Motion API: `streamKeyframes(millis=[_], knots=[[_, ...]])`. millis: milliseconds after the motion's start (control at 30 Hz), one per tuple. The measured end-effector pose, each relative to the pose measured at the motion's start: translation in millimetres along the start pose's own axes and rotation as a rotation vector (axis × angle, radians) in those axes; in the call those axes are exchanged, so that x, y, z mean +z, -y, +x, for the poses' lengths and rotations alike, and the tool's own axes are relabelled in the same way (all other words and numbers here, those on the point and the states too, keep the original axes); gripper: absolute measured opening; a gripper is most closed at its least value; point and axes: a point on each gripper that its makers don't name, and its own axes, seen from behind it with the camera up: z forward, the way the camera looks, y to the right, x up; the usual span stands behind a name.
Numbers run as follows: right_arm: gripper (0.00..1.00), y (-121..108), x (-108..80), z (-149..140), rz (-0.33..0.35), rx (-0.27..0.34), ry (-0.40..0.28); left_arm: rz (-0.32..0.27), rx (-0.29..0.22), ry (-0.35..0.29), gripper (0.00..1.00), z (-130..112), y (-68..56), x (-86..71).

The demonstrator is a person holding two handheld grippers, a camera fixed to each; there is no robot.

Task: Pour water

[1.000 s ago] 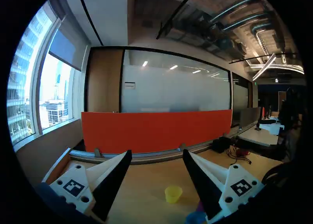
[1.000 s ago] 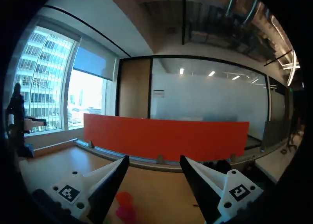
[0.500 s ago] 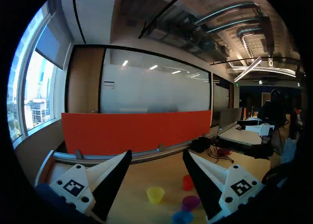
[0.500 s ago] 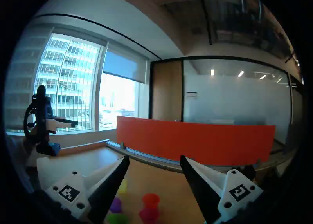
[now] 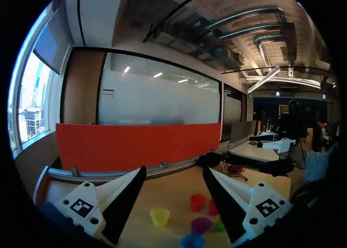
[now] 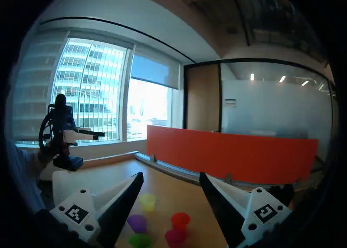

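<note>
- Cut off: the blue cup [image 5: 193,241] is clipped by the lower edge of the left gripper view. The green cup [image 5: 220,225] and pink cup [image 5: 213,207] are partly hidden behind one finger [image 5: 222,204] of the left gripper [image 5: 173,168].
- In the right gripper view the green cup is likewise clipped at the bottom.
- Contents: no cup interior can be made out in either view, so I cannot tell whether any of them holds water.
- Location: the yellow cup [image 5: 159,216], red cup [image 5: 198,202] and purple cup [image 5: 201,225] stand upright with the others in a loose cluster on the wooden desk [image 5: 178,195]. The cluster lies low and ahead of both grippers, near but untouched.
- Left gripper: fingers spread wide, nothing between them.
- Right gripper [image 6: 170,174]: fingers spread wide, nothing between them.
- An orange partition [image 5: 139,146] runs along the desk's far edge.
- The left gripper also appears far off at the left of the right gripper view, beside a pale sleeve [image 6: 21,174]. It is too small there to judge its jaws.
</note>
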Motion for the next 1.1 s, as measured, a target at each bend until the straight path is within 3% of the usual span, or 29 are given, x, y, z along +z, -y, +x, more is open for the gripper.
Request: streamKeyframes(millis=[300, 567, 867, 1100], knots=[[1.00, 14, 0.0, -11, 0.078, -0.020, 0.028, -0.033, 0.005, 0.046, 0.97, -27, -4.5, 1.1], [1.00, 23, -1.8, -39, 0.125, -0.041, 0.094, -0.052, 0.009, 0.084, 0.96, -54, -9.5, -1.1], [1.00, 33, -8.9, -74, 0.191, -0.049, 0.167, -0.051, 0.015, 0.155, 0.97, -91, -4.3, -1.8], [1.00, 44, -13.4, -95, 0.249, -0.076, 0.212, -0.098, 0.030, 0.204, 0.97, -117, -12.5, -6.0]])
